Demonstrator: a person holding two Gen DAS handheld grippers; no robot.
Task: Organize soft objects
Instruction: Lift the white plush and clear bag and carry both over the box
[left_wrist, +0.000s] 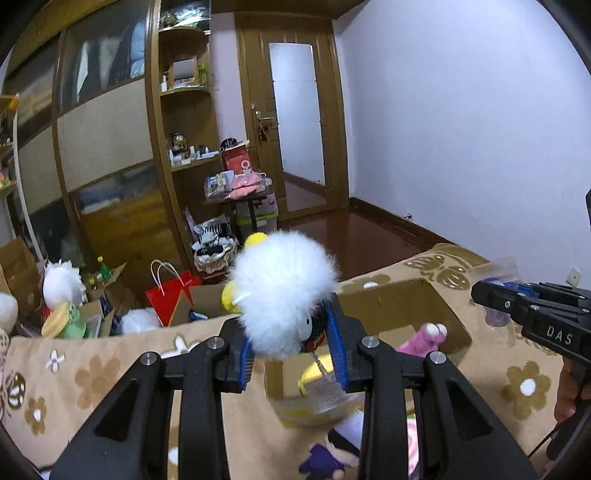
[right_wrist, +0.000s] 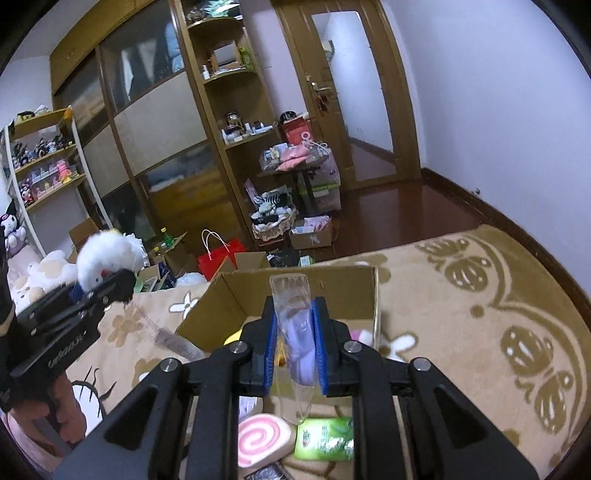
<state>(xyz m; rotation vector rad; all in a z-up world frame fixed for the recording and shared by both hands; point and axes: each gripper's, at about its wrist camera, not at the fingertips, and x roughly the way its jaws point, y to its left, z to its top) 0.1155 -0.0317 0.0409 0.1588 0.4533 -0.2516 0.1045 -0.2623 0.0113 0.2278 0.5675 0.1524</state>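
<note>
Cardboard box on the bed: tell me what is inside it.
Inside the cardboard box, a pink plush and something yellow show. The left gripper holding its fluffy white toy covers part of the interior, so the rest cannot be seen.

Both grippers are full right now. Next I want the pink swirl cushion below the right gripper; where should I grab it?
Grip the pink swirl cushion across its cream outer edges, coming straight down from above: it lies flat, face up, beside the green packet, so its sides are the only pinchable part.

Cardboard box (right_wrist: 295, 291) mouth open above; pink plush (left_wrist: 424, 338) inside; carpet (right_wrist: 461, 314) right of box bare.
</note>
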